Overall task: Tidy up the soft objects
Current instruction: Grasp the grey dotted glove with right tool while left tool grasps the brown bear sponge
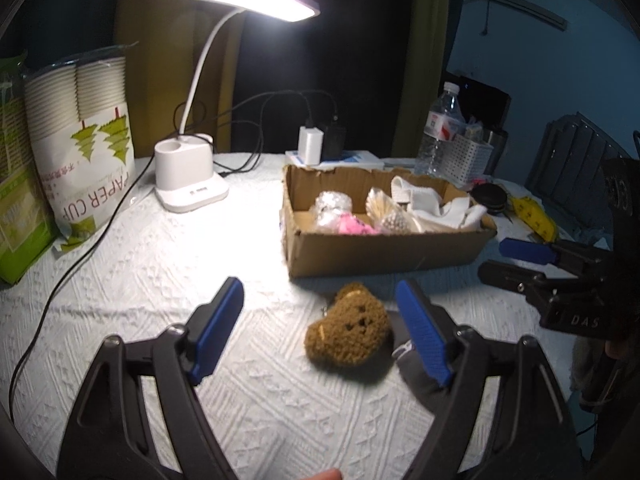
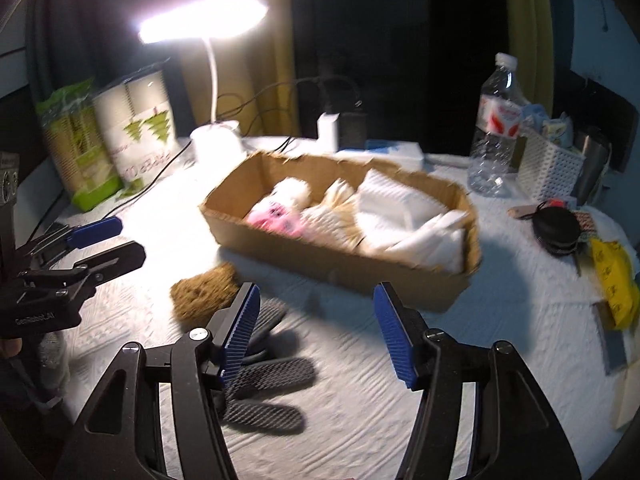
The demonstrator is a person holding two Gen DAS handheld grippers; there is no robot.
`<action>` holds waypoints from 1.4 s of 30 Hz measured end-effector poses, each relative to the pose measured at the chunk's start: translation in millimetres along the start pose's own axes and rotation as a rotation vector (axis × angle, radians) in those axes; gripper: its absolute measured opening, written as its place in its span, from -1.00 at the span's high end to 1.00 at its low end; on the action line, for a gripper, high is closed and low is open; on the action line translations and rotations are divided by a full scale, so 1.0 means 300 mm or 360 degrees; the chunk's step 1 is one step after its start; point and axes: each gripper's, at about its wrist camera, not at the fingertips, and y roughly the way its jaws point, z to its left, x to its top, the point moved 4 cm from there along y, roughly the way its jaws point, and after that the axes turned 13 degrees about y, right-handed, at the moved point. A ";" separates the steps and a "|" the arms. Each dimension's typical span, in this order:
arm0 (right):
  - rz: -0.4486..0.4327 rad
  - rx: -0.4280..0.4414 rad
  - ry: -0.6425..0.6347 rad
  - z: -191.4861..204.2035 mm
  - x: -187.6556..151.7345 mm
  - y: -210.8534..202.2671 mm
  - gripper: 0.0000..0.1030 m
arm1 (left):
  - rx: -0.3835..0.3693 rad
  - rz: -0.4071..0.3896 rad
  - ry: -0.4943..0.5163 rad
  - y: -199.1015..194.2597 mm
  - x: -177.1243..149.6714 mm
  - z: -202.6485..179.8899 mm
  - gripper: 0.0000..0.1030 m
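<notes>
I see a fuzzy brown bear toy on the white textured tablecloth, lamp-lit against dark curtains; my left claw and right claw gape empty, possibly above it.

We hold the left gripper low and level, jaws spread wide, blue pads facing each other with nothing between them touching. The right gripper is likewise spread wide and empty, angled slightly downward. Each gripper appears side-on in the other's view, fingers parted.
</notes>
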 end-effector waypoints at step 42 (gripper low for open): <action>0.0155 0.0041 0.0055 -0.128 -0.105 0.088 0.34 | -0.0080 0.0396 0.0203 0.264 -0.045 -0.144 -0.56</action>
